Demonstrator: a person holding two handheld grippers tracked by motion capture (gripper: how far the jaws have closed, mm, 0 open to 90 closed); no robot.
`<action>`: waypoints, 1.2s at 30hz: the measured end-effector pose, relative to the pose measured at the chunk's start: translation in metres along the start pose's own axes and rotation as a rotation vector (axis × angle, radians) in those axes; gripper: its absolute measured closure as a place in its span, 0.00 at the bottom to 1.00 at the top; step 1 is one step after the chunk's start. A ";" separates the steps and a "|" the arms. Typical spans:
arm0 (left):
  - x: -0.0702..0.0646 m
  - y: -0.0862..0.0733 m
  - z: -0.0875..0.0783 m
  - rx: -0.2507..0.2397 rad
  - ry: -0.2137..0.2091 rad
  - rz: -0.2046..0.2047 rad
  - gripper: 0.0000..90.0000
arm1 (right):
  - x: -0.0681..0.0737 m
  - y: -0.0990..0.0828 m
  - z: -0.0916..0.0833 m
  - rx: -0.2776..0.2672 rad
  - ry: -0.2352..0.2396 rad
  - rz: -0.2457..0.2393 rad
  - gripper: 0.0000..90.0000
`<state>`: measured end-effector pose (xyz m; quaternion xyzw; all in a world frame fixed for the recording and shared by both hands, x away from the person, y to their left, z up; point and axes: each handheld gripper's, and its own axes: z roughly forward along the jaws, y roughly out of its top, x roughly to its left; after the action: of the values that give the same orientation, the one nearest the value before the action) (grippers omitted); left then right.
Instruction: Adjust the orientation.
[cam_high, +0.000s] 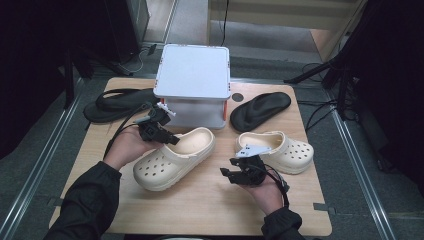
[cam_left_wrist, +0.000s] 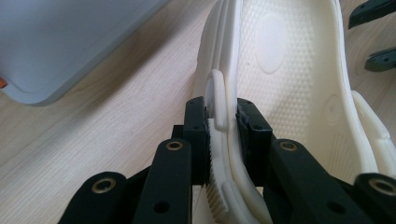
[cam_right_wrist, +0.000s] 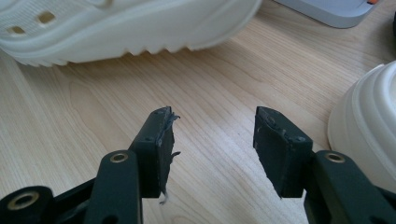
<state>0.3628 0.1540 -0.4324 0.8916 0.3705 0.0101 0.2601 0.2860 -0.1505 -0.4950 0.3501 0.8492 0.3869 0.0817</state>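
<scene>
In the high view, the left gripper (cam_high: 167, 136) stands at the centre left of the frame and holds the heel rim of a cream clog (cam_high: 172, 157), which lies on the wooden counter (cam_high: 210, 200) with its toe toward the lower left. The second cream clog (cam_high: 280, 150) rests at the centre right, and the right gripper (cam_high: 227, 175) waits below and left of it, between the two shoes. A white box (cam_high: 192, 82) sits at the upper centre, with a black sandal (cam_high: 262, 110) to its right and another black sandal (cam_high: 117, 104) to its left

In the left gripper view, the two jaws press on the side wall of the clog (cam_left_wrist: 289, 70) from both sides, so the grip looks firm; the box corner (cam_left_wrist: 56, 46) fills the upper left

In the right gripper view, the jaws stand wide apart with nothing between them, above bare wood. The held clog (cam_right_wrist: 116, 28) crosses the top of the frame, and the rounded wall of the other clog (cam_right_wrist: 369, 126) shows at the right edge

I judge that the step in hand is carrying or placing the first clog. The next move probably calls for setting it down and then bringing the free gripper to the rim of the second shoe
</scene>
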 end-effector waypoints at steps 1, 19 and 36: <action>-0.001 0.001 0.004 0.008 0.000 0.003 0.86 | 0.000 0.000 0.000 0.002 0.001 0.000 0.54; 0.002 0.001 0.042 0.049 0.005 -0.027 0.83 | 0.001 -0.002 0.001 0.004 -0.001 -0.002 0.53; 0.002 0.002 0.005 -0.077 -0.011 -0.045 0.62 | 0.001 -0.001 -0.001 -0.014 0.005 -0.003 0.57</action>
<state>0.3668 0.1522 -0.4360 0.8725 0.3882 0.0137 0.2963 0.2845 -0.1513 -0.4946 0.3474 0.8472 0.3935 0.0827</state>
